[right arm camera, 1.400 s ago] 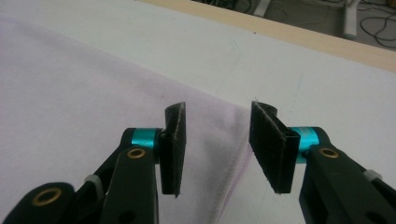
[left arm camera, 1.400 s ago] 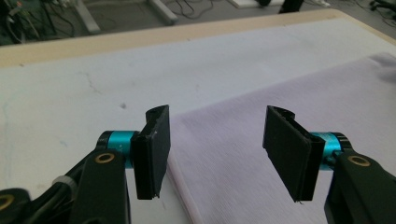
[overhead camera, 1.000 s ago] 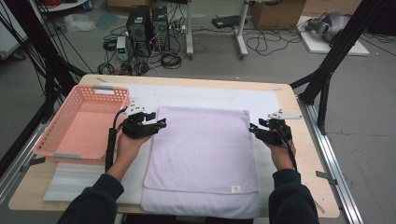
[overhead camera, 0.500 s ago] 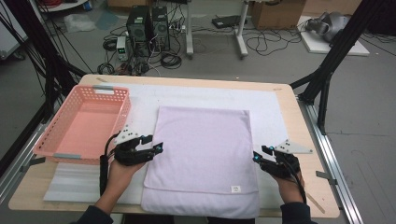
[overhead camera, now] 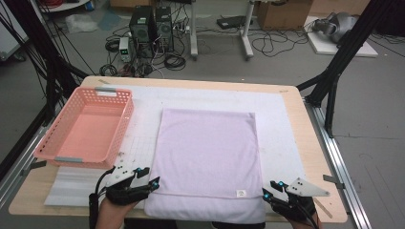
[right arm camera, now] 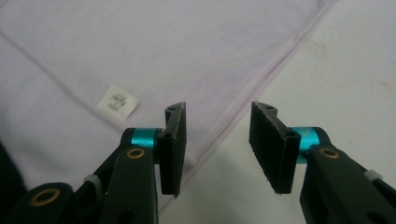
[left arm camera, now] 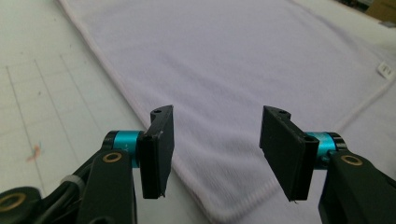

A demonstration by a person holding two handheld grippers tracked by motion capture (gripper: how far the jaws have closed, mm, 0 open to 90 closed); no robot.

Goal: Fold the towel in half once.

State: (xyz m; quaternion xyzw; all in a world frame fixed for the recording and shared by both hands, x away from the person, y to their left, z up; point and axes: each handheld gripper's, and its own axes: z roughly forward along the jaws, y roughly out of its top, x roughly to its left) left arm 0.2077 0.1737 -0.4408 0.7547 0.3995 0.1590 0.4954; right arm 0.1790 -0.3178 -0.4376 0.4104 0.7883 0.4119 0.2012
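So the towel (overhead camera: 207, 160) is lying flat on the white mat (overhead camera: 282, 124), just right of the pink basket (overhead camera: 86, 129), long side running away from me. It's folded once, with the little tag (overhead camera: 241, 193) on its near right corner. My left gripper (overhead camera: 152, 183) sits at the towel's near left corner and my right gripper (overhead camera: 267, 192) at the near right one, so each hand is about equally close to its own corner. Both point inward across the near edge. In the left gripper view the jaws are wide apart with the hem running between them, holding nothing. Same in the right gripper view: jaws spread, the side hem passing under the gap, nothing pinched yet. I'd guess the next grab is both near corners at once.
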